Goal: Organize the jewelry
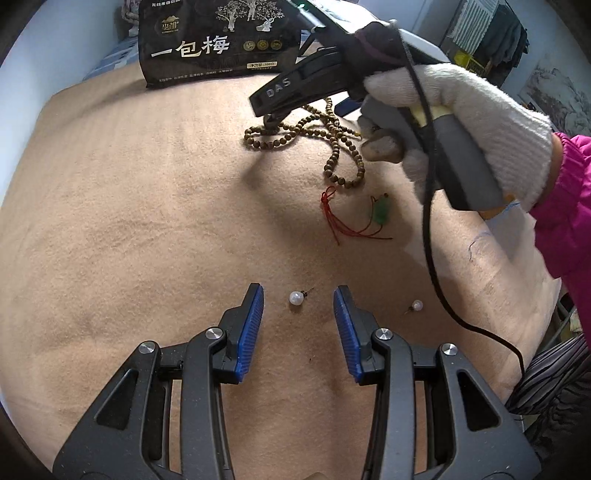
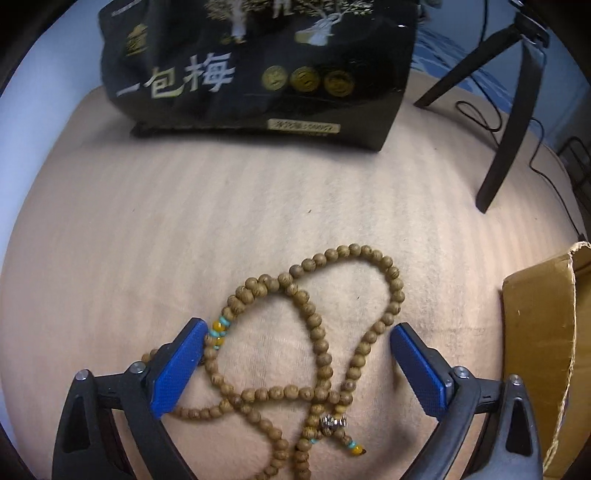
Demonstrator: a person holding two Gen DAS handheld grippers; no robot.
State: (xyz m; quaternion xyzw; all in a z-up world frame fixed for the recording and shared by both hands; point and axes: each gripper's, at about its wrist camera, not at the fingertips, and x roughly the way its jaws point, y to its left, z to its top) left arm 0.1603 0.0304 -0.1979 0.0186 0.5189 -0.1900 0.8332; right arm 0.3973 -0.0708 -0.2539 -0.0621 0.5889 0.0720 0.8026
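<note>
Right wrist view: the right tongs (image 2: 297,354), spread wide, straddle the wooden bead necklace (image 2: 314,332); closing squarely on its bunched strands should lift it cleanly, while the left tongs (image 1: 299,328) hang apart, empty.

Home: hanging clothes (image 1: 506,33), wall painting (image 1: 554,92)

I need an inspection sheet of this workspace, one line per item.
Surface: tan cloth, bare in front.
Job's things: wooden bead strand looped; two pearl earrings; green pendant on red cord.
Clutter: black snack bag; cardboard box; tripod.
Grippers: left claw open around one pearl; right claw open over the beads.
Cables: black cable hangs from the right handle.
Surroundings: hanging clothes.
</note>
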